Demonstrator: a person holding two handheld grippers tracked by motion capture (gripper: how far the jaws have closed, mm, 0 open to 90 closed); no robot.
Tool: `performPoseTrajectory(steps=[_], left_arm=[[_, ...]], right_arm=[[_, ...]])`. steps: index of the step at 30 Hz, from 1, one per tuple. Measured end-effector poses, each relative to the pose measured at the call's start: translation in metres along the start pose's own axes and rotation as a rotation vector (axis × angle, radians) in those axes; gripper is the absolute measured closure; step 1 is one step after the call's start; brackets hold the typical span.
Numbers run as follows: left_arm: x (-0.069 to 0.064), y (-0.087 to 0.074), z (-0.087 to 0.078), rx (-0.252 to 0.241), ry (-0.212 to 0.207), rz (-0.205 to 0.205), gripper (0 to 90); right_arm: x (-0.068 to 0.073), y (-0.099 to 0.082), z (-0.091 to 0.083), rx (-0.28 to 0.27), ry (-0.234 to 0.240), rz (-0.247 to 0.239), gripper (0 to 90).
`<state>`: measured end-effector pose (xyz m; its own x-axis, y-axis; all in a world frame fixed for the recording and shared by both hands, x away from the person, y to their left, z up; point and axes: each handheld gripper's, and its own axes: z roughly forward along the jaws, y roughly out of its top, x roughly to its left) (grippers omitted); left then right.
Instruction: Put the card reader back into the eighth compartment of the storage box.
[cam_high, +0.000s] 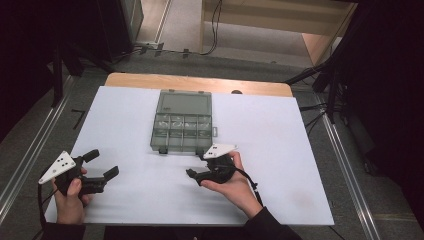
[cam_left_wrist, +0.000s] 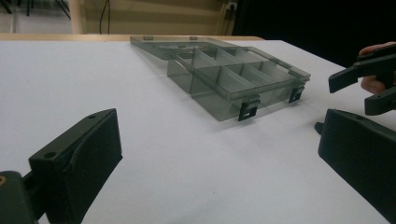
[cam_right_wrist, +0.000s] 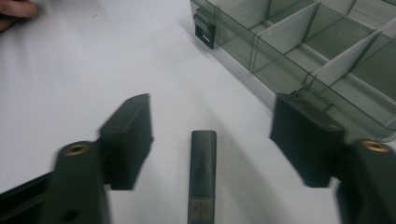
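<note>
USB stick (cam_right_wrist: 203, 175), probably, flat on white tabletop (cam_high: 280, 200) near front edge, just before open compartment box (cam_high: 181, 131). Right gripper (cam_right_wrist: 210, 140) half open, straddling stick, pads not touching. Left gripper (cam_high: 102, 165) wide open, empty. Pickup, boxing still pending.

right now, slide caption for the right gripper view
Open right tongs straddle a flat grey stick beside the compartment box.

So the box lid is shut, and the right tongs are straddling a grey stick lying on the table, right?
Not quite: the box lid is open, laid flat behind the compartments, as the high view shows. The rest holds: the right tongs straddle the grey stick on the table without touching it.
</note>
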<state>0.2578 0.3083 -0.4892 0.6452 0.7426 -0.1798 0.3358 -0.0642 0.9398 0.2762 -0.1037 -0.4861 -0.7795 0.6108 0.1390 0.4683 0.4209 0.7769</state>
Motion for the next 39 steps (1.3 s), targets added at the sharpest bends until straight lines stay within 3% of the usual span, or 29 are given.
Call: performPoseTrajectory(steps=[5,9,13,17,27,31,34,39], left_arm=[[0.000,0.000,0.000,0.005,0.000,0.001,0.0],[0.000,0.000,0.000,0.002,-0.001,-0.003,0.0],[0.000,0.000,0.001,0.002,-0.002,-0.003,0.0],[0.000,0.000,0.000,0.000,-0.004,-0.003,0.0],[0.000,0.000,0.001,0.004,-0.003,-0.002,0.0],[0.000,0.000,0.001,0.007,-0.004,0.000,0.0],[0.000,0.000,0.001,0.009,-0.001,0.002,0.0],[-0.001,0.000,0.001,0.008,-0.001,0.002,0.0]], right_arm=[[-0.004,-0.005,0.004,0.010,0.010,0.032,48.4],[-0.004,-0.009,0.009,0.044,0.035,0.057,53.9],[0.001,-0.011,0.014,0.091,0.016,0.011,58.9],[0.002,-0.012,0.015,0.098,0.021,0.024,63.9],[0.004,-0.020,0.018,0.133,-0.009,0.025,66.6],[0.008,-0.021,0.019,0.135,-0.018,-0.027,64.3],[0.008,-0.023,0.019,0.127,-0.039,-0.028,70.6],[0.008,-0.024,0.019,0.121,-0.044,-0.016,71.5]])
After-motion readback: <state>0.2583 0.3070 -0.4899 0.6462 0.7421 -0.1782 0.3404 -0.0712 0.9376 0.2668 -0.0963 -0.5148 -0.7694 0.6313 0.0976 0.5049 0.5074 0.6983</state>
